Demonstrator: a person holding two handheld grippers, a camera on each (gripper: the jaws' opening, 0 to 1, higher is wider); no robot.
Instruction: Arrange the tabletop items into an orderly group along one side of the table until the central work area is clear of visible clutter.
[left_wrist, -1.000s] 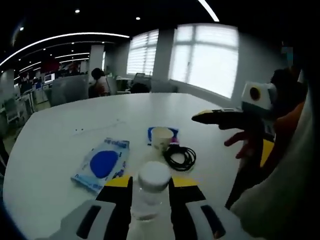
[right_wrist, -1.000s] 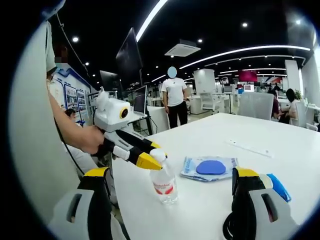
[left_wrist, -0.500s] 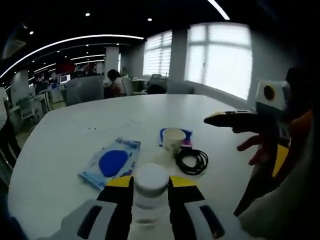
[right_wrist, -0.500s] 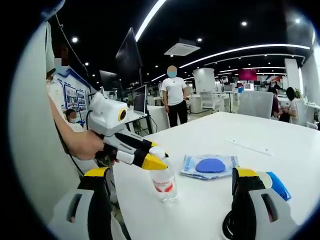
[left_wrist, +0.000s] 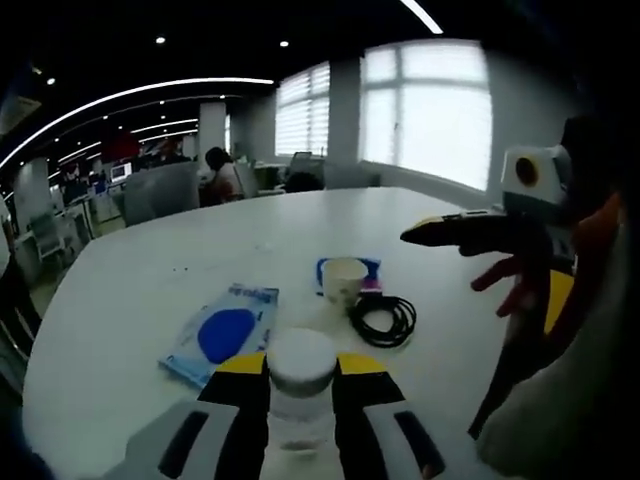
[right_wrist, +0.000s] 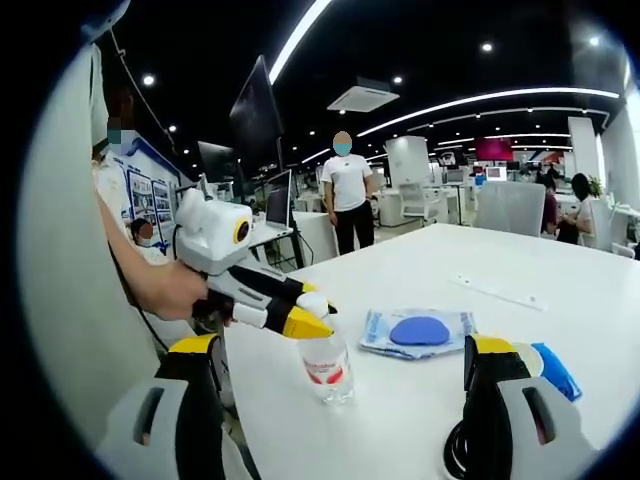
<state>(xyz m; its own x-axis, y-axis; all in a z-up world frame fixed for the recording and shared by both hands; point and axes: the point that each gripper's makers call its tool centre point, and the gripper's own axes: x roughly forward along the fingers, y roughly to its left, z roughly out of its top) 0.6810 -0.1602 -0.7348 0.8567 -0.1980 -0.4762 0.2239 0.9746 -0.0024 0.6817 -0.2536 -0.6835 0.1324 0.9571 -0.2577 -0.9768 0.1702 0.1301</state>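
Left tool lifted slightly, stayed clamped on clear plastic bottle with round white cap. Right tool apart above smooth white worktop.

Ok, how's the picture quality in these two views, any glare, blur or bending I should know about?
Left gripper view: the windows blow out white, and the bottle between the fingers looks soft. Right gripper view: sharper, ceiling light strips bow into arcs from the fisheye, and the white table shows no harsh shadows.
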